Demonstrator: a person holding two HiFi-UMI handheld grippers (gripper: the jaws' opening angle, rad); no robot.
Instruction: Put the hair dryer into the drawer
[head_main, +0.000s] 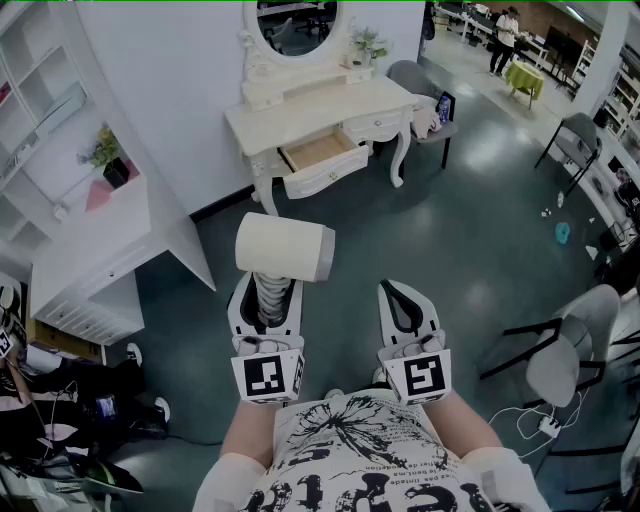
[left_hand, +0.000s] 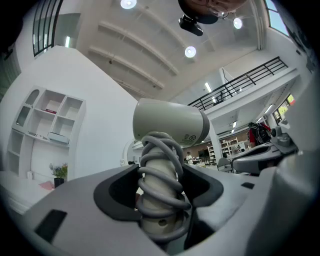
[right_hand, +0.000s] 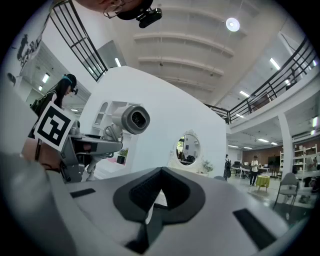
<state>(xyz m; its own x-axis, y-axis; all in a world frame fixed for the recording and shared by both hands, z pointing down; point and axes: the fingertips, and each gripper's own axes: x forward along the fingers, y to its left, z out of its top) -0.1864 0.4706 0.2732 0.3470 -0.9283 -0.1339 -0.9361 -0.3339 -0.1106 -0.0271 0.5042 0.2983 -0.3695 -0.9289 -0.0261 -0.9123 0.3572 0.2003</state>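
Note:
A cream hair dryer (head_main: 285, 248) stands upright in my left gripper (head_main: 266, 300), which is shut on its handle. A grey cord is coiled round that handle (left_hand: 160, 180), and the barrel (left_hand: 170, 125) points right above the jaws. My right gripper (head_main: 403, 300) hovers beside it on the right, shut with nothing in it; its dark pads (right_hand: 150, 192) meet at the tip. From there the hair dryer (right_hand: 132, 119) shows up to the left. Ahead stands a white vanity table (head_main: 320, 105) with its left drawer (head_main: 322, 155) pulled open and looking empty.
An oval mirror (head_main: 295, 25) tops the vanity, and a grey chair (head_main: 425, 90) stands at its right. A white shelf unit (head_main: 90, 240) fills the left side. Another chair (head_main: 565, 350) and cables lie at the right. A person (head_main: 505, 35) stands far off.

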